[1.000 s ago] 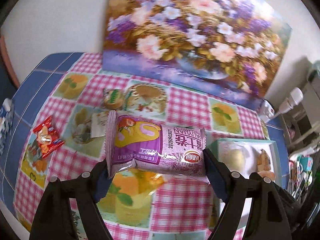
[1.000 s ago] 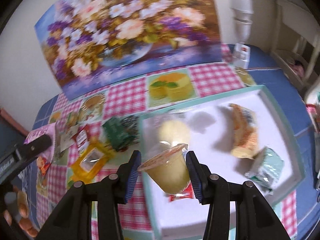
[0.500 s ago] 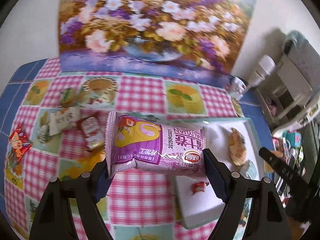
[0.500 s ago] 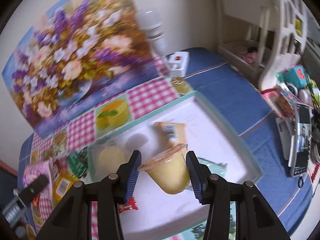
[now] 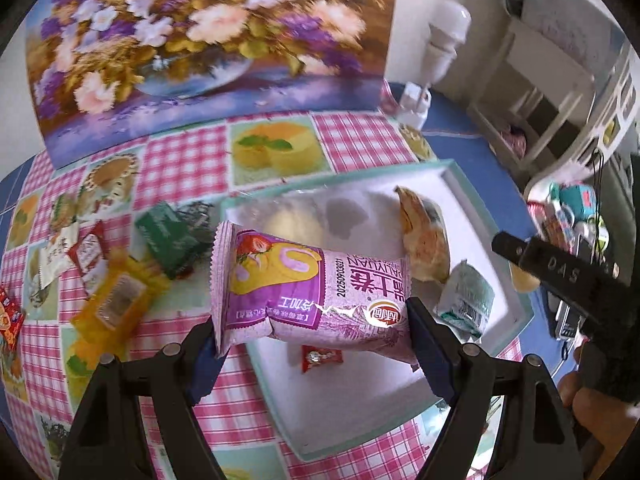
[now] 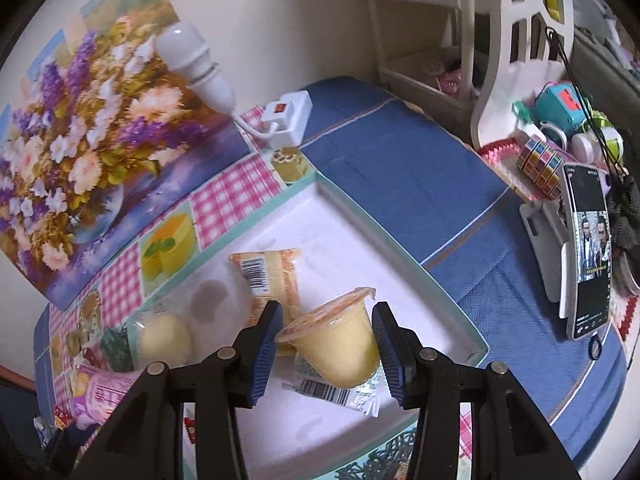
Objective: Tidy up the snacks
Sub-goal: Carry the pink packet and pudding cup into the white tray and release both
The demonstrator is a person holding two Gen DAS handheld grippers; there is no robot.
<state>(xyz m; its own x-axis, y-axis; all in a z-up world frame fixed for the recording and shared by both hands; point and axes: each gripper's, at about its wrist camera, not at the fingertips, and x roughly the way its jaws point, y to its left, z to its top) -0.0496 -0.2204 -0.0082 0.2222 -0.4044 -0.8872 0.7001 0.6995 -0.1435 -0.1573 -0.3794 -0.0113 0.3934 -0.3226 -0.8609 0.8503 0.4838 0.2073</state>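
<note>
My left gripper (image 5: 312, 334) is shut on a purple cake-roll packet (image 5: 312, 288) and holds it above the near left part of the white tray (image 5: 472, 216). My right gripper (image 6: 328, 352) is shut on a yellow jelly cup (image 6: 336, 344) and holds it above the tray (image 6: 360, 248). In the tray lie an orange bread packet (image 5: 426, 240), a pale green packet (image 5: 466, 298), a small red candy (image 5: 322, 358) and a clear-wrapped round bun (image 6: 166, 338). The right gripper's arm (image 5: 568, 276) shows at the right of the left wrist view.
Loose snacks lie left of the tray on the checked cloth: a dark green packet (image 5: 168, 236), a yellow packet (image 5: 116, 300), a red sachet (image 5: 86, 254), a white wrapper (image 5: 52, 258). A flower picture (image 5: 200, 40) stands behind. A lamp socket (image 6: 286, 118), a phone (image 6: 590, 252) and toys (image 6: 560, 108) are at the right.
Both grippers swung to the right with their loads. The purple packet now hangs over the tray's near left part. The jelly cup moved toward the tray's right side.
</note>
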